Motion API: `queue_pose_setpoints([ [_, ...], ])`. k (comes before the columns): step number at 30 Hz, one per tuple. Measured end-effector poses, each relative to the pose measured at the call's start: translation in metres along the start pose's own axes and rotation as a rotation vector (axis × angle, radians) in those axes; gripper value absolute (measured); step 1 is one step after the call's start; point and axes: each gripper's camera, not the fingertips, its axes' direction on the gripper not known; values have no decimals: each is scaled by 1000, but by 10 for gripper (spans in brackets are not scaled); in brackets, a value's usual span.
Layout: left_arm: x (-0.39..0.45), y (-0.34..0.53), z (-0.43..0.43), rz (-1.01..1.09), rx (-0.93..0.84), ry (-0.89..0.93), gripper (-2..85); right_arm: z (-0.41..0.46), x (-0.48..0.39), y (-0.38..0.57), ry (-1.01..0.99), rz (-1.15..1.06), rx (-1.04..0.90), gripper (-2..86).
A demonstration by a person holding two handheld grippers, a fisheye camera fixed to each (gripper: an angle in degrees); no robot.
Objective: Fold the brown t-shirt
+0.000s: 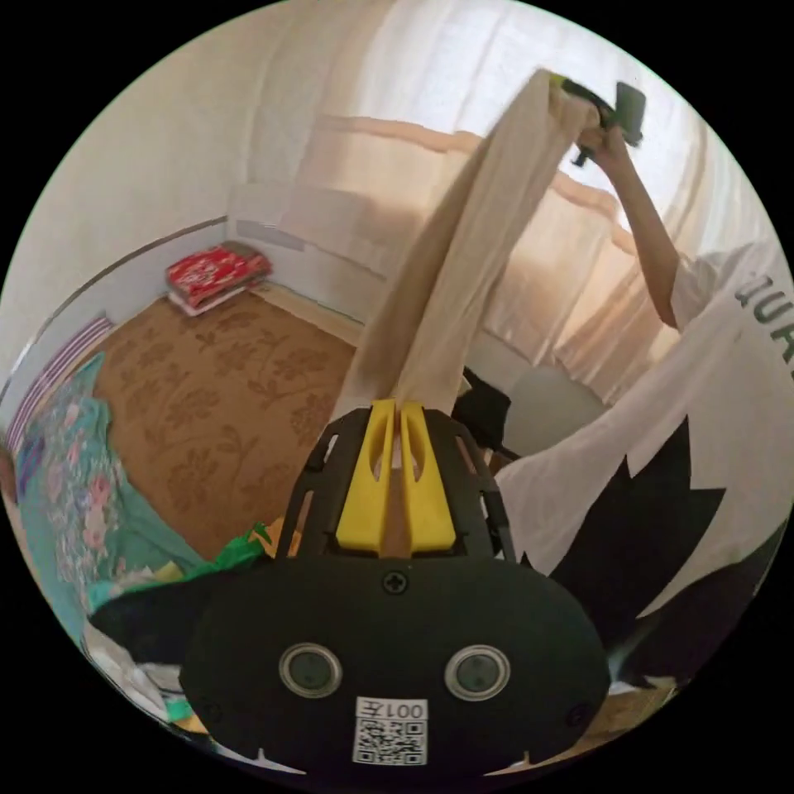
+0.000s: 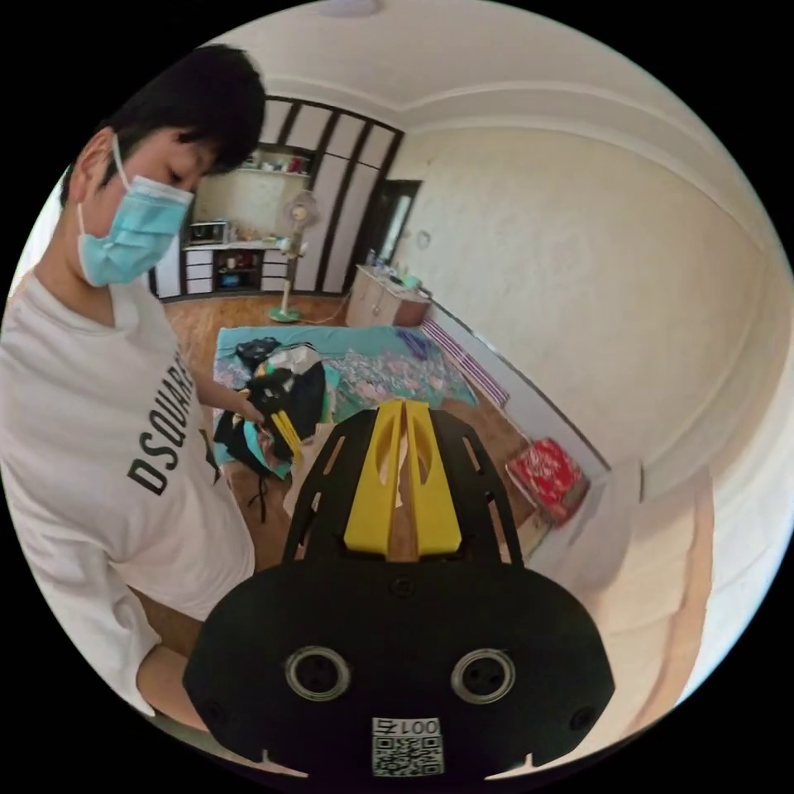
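This is a lived-in room of a home. Sheer pale curtains [image 1: 463, 107] hang across a bright window, and a brown carpet with a leaf pattern [image 1: 223, 397] covers the floor. A floral turquoise bedspread [image 2: 372, 364] lies spread on it with a heap of mixed clothes [image 2: 281, 389] on top. A folded red patterned blanket [image 1: 217, 275] sits by the wall. At the far end stand a white pedestal fan [image 2: 294, 248], a small wooden cabinet [image 2: 385, 302], white drawers and open shelves with household things [image 2: 227, 256], and tall dark-framed wardrobe panels [image 2: 331, 174]. The walls are plain cream plaster [image 2: 595, 273].
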Motion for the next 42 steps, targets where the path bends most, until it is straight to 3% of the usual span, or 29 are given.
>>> queue_pose_setpoints([
  [4,-30,-16,16,-134,-37,-184,-10,87,45,71,48,187,-269,2],
  [7,-58,-57,35,-136,-90,-302,-10,156,96,117,43,327,-327,2],
  [12,-87,-167,47,-38,-81,-557,-10,217,186,144,129,476,-229,2],
  [17,-84,-238,23,-3,68,-739,-10,216,236,121,250,391,-91,3],
  [21,-62,-245,18,44,157,-817,-10,207,240,126,291,312,-19,2],
  [25,-42,-218,45,66,157,-837,-10,218,210,168,203,297,-11,2],
  [31,-9,-139,148,14,-71,-816,-10,287,141,261,5,336,-234,3],
  [36,-5,-46,276,-203,-398,-666,-10,387,76,367,-173,497,-464,3],
  [42,-11,31,419,-196,-673,-605,-10,531,-10,479,-166,436,-798,7],
])
